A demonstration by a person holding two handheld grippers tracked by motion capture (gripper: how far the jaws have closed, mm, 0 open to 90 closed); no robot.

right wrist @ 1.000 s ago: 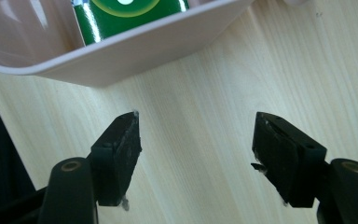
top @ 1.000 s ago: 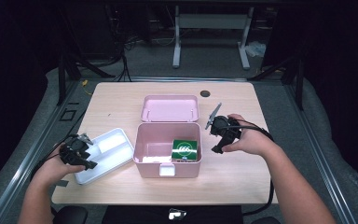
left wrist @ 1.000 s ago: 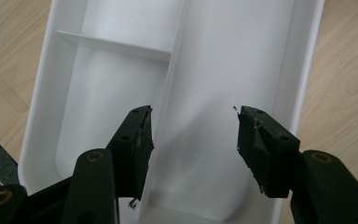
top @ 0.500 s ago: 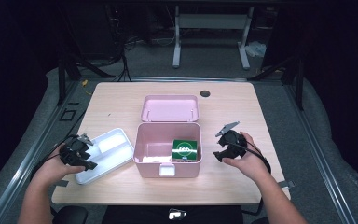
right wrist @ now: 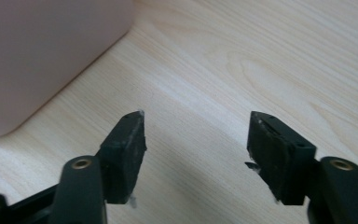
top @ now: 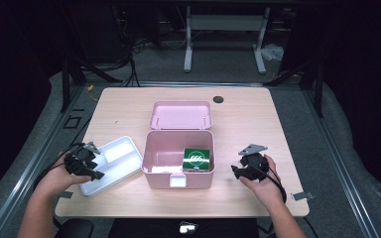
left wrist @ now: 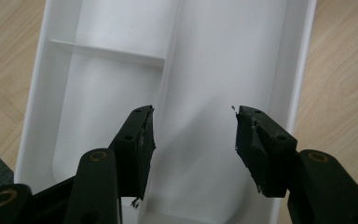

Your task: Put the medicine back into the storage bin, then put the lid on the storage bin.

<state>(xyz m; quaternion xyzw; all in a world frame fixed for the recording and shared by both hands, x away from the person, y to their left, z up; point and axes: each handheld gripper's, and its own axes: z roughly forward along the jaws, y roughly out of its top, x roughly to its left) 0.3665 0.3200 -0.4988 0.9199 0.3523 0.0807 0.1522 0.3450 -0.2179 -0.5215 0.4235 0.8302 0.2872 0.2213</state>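
We are hovering our left claw (left wrist: 193, 135), spread empty, over the white divided plastic tray (top: 113, 159). Our right claw (right wrist: 196, 140), also spread, is resting low on the pale wooden surface (top: 258, 119) beside the open pink plastic box (top: 178, 157).

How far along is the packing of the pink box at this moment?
Done: the pink box stands open, its lid hinged back, with a green packet inside. In hand: nothing; the left gripper hangs open over the white divided tray, which looks empty, and the right gripper is open over bare table beside the box. Left, probably: putting the tray in and closing the lid.
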